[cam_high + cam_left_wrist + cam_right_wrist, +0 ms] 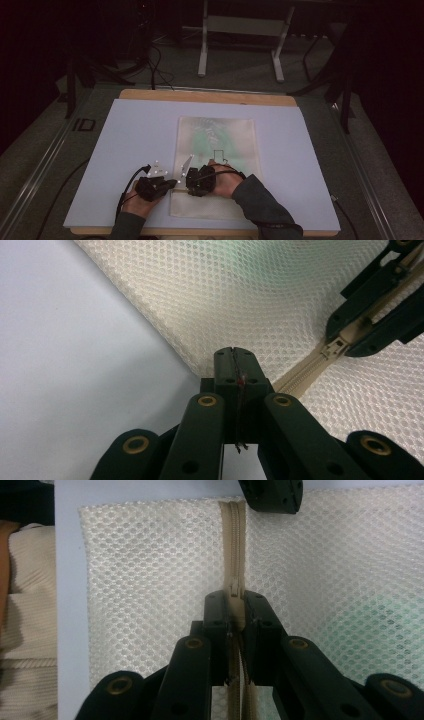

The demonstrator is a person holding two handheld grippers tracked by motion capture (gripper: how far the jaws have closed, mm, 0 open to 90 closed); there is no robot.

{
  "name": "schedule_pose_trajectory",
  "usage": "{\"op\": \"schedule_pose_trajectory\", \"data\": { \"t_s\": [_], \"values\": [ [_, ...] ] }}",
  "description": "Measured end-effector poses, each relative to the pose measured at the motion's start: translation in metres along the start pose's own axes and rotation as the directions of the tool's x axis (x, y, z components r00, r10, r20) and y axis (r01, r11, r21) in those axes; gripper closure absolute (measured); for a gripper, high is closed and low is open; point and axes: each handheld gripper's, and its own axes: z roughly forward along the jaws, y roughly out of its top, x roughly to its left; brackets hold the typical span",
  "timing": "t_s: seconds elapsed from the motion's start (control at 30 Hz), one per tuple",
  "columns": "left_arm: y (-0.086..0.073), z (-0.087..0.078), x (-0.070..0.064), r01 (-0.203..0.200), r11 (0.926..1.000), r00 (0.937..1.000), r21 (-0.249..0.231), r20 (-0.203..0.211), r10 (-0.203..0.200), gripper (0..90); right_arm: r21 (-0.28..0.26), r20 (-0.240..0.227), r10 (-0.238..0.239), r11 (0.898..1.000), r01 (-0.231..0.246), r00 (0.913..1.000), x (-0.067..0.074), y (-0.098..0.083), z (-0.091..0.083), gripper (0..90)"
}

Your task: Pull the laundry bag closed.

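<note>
Where tongs meet: one mesh bag (216, 145).

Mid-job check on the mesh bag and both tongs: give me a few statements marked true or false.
1. The right tongs are shut on the zip pull. True.
2. The left tongs stand wide open. False: they are shut, at the edge of the mesh bag.
3. The bag lies on a white sheet. True.
4. The bag hangs in the air. False: it lies flat.
5. Something green shows through the mesh. True.
</note>
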Motion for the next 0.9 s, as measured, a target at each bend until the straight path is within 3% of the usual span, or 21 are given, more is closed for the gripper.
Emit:
{"op": "schedule_pose_trajectory", "data": {
  "t_s": [0.9],
  "values": [
    [0.0001, 0.0, 0.0001, 0.005, 1.0, 1.0, 0.001, -0.001, -0.005, 89.4, -0.001, 0.008, 0.013, 1.0, -0.013, 0.9999, -0.0001, -0.0083, -0.0052, 82.2]
  ]
}}
